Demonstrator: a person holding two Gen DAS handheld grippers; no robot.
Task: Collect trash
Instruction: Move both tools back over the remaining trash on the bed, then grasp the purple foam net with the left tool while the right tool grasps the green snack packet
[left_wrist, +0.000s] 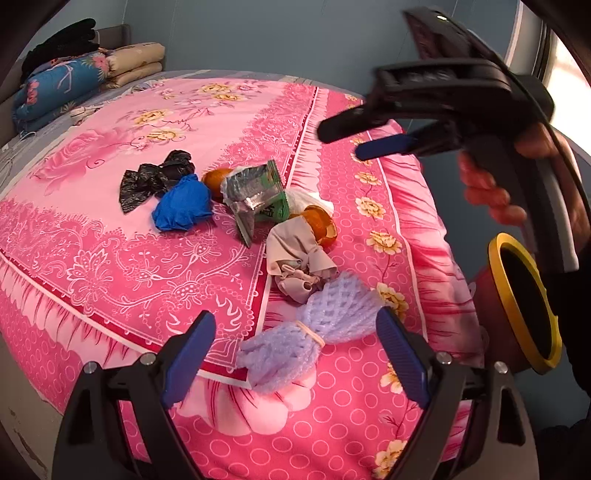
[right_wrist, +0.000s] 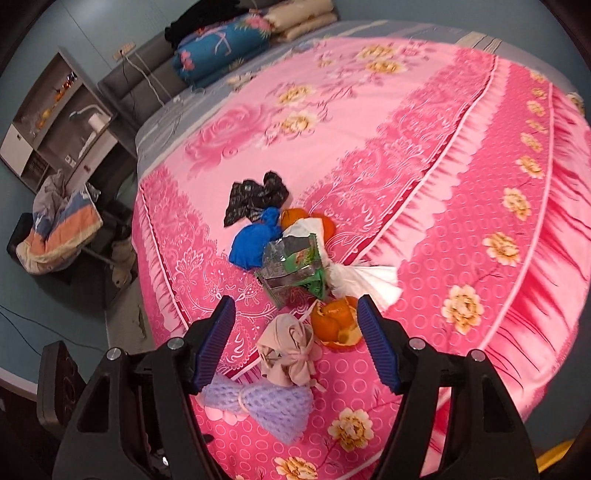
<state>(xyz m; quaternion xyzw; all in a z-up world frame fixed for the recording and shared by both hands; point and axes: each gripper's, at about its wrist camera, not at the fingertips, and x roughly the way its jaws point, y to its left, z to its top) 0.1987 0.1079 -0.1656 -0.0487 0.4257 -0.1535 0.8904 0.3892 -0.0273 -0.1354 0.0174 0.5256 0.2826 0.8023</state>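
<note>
A pile of trash lies on the pink floral bedspread (left_wrist: 110, 229). Nearest is a purple foam net (left_wrist: 295, 343) (right_wrist: 258, 406). Behind it lie a knotted beige cloth (left_wrist: 299, 258) (right_wrist: 288, 350), orange peel (left_wrist: 321, 221) (right_wrist: 332, 325), a green foil packet (left_wrist: 258, 195) (right_wrist: 291, 269), white tissue (right_wrist: 362, 284), a blue bag (left_wrist: 183, 206) (right_wrist: 255, 240) and a black bag (left_wrist: 155, 177) (right_wrist: 255, 195). My left gripper (left_wrist: 293, 317) hangs open over the foam net. My right gripper (right_wrist: 295, 306) (left_wrist: 340, 144), held by a hand, is open and empty above the beige cloth and peel.
A bin with a yellow rim (left_wrist: 511, 299) stands beside the bed's right edge. Folded quilts (left_wrist: 74, 81) (right_wrist: 221, 48) are stacked at the head of the bed. A chair with bedding (right_wrist: 55, 229) and a shelf unit (right_wrist: 55, 122) stand left of the bed.
</note>
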